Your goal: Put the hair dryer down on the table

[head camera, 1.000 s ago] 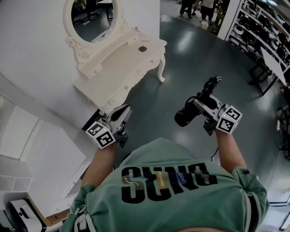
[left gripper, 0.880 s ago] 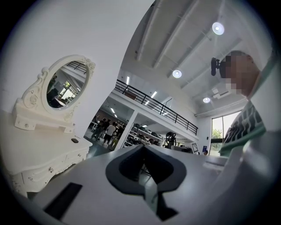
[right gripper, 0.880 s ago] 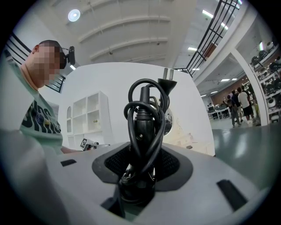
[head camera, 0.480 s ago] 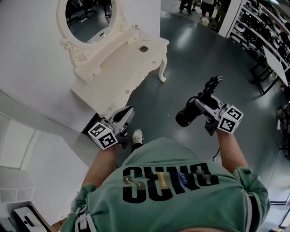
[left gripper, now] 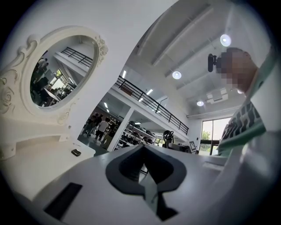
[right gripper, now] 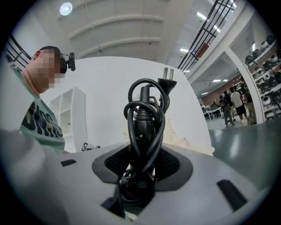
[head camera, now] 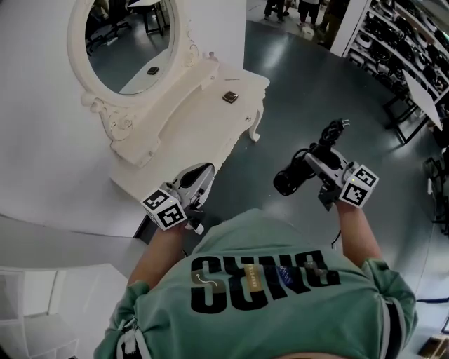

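Observation:
A black hair dryer [head camera: 293, 178] hangs over the dark floor in my right gripper [head camera: 319, 165], which is shut on its handle. The cord is wound round the handle [right gripper: 142, 127] and the plug [right gripper: 169, 75] sticks out past it; the barrel points left in the head view. The white dressing table [head camera: 184, 126] with its oval mirror [head camera: 125, 35] stands ahead on the left, apart from the dryer. My left gripper [head camera: 198, 178] is beside the table's near end, its jaws together with nothing between them [left gripper: 145, 172].
A small dark object [head camera: 230, 97] lies near the far end of the tabletop, also seen as a small dark object [left gripper: 76, 152] in the left gripper view. Shelves of dark goods [head camera: 407, 49] line the right. People [head camera: 295, 8] stand far back.
The table and mirror have drawn closer and shifted in the head view as the person steps forward. Both grippers keep their pose; the right one still grips the dryer.

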Action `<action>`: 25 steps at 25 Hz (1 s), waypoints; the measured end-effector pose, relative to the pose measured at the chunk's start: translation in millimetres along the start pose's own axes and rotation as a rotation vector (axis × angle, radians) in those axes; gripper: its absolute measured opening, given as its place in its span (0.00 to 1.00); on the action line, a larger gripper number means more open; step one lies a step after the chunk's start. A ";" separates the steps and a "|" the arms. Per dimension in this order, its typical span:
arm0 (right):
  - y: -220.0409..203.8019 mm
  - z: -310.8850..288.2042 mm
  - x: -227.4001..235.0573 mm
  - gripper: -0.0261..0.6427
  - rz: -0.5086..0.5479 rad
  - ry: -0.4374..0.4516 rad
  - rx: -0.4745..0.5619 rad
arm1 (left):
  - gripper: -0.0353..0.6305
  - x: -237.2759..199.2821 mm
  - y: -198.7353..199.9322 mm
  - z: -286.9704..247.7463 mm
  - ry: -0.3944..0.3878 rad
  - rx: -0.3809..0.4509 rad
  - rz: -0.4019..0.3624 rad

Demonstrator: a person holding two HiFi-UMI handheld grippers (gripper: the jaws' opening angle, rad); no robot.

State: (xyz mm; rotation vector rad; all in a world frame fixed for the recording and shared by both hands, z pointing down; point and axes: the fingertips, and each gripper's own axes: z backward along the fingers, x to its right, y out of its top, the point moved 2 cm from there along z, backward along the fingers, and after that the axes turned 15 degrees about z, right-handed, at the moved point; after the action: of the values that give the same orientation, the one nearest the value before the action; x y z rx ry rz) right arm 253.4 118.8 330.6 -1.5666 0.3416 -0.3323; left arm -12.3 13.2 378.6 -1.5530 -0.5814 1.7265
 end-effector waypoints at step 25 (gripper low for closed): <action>-17.7 -196.3 212.3 0.27 -0.015 0.131 -0.054 | 0.07 -184.8 106.0 -129.2 0.129 0.027 0.017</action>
State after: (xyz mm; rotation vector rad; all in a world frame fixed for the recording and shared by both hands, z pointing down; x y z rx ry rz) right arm 365.2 -147.5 352.5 -1.6050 0.4442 -0.4417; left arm 91.4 -212.6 397.3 -1.6403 -0.4794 1.6257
